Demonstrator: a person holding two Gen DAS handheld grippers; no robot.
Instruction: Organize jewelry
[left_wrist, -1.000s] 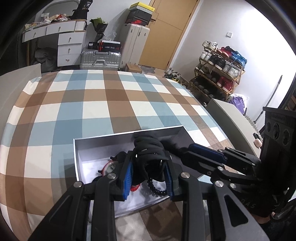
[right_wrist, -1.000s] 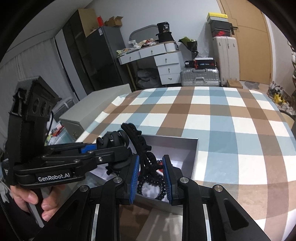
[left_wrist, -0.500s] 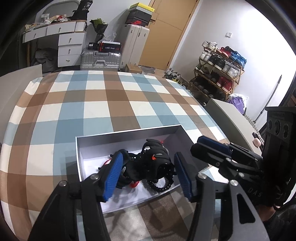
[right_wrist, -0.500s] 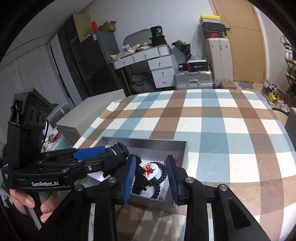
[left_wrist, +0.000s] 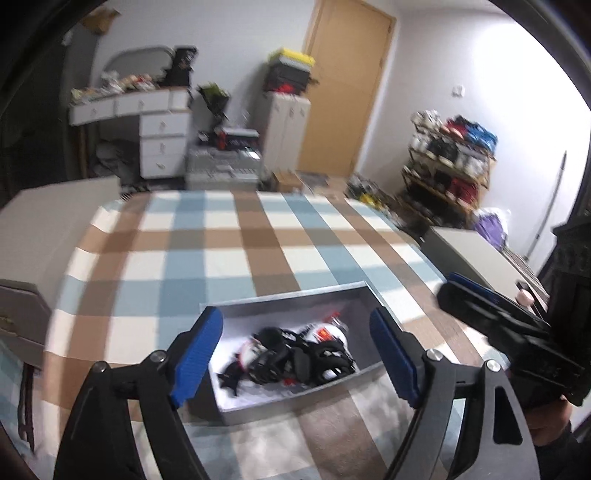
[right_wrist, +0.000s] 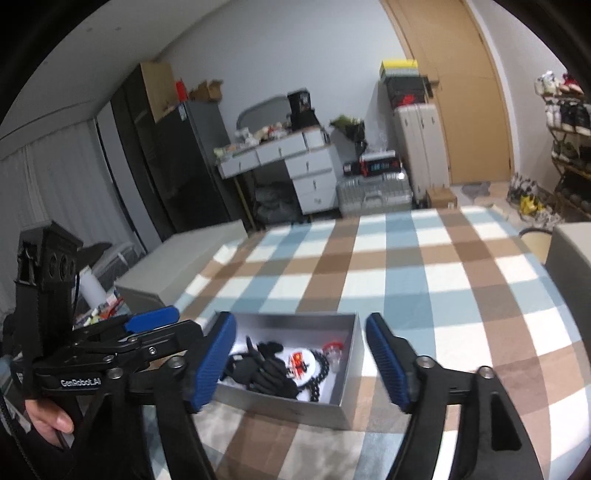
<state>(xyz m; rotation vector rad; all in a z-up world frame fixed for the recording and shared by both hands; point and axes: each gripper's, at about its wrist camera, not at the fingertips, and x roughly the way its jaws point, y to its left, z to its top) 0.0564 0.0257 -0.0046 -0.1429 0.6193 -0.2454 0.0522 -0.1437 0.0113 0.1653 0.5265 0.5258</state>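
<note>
We are holding both hand-held grippers, left (left_wrist: 295, 354) and right (right_wrist: 301, 356), spread apart and empty above the box (right_wrist: 347, 369); the tangled jewelry (right_wrist: 273, 365) risks snagging together if grabbed.

Only one readable label here

"GenRobot.AI" in white on the side of the left gripper (right_wrist: 144, 332), sitting left of the right gripper's jaws; everything else is too blurry.

Right gripper (right_wrist: 301, 356): we see its blue pads spread wide above the grey box (right_wrist: 349, 373).
Box contents: black bead bracelet (right_wrist: 320, 373), dark tangled jewelry (right_wrist: 264, 365).
Left gripper (right_wrist: 155, 325): left of the box.
</note>
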